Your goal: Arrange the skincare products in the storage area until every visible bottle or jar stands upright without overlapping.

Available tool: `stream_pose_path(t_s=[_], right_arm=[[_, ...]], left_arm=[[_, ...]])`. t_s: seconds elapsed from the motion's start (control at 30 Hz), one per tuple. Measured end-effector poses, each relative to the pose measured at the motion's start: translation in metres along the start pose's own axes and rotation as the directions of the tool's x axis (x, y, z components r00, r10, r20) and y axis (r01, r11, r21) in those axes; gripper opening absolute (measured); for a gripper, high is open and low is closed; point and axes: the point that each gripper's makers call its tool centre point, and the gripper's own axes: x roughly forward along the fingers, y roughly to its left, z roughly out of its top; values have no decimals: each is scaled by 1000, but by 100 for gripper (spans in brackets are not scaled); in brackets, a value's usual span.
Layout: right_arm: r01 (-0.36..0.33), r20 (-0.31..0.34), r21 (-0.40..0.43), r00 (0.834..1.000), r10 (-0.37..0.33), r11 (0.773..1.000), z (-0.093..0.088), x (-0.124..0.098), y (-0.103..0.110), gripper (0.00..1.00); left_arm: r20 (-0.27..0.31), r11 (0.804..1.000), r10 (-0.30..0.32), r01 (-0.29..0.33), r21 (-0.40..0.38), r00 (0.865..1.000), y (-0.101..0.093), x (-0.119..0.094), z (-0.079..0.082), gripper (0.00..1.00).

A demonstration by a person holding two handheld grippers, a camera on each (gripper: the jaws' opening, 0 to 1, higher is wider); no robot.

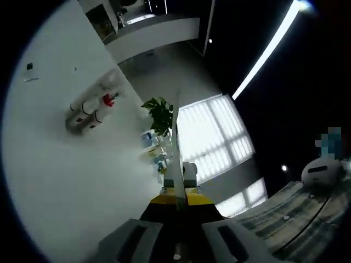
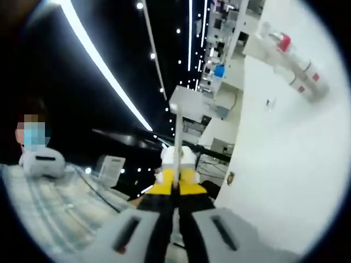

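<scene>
Left gripper [image 1: 176, 211] and right gripper [image 2: 175, 211], both raised toward the room's dark ceiling; in each view the jaws stand pressed together, each seemingly pinching a thin pale upright strip [image 1: 176, 164], though the views are too distorted to be sure. No skincare bottles or jars can be made out, so their position cannot be told. Such containers are probably light, rigid and smooth; a hold across the body, below the cap, should serve best.
</scene>
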Motion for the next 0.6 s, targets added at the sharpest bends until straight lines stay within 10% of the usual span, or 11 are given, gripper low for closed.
stream_pose_path(t_s=[0.6], right_arm=[[40, 89, -19, 995, -38, 999, 16, -20, -2, 0]], left_arm=[[14, 997, 7, -5, -83, 1000, 5, -14, -5, 6]])
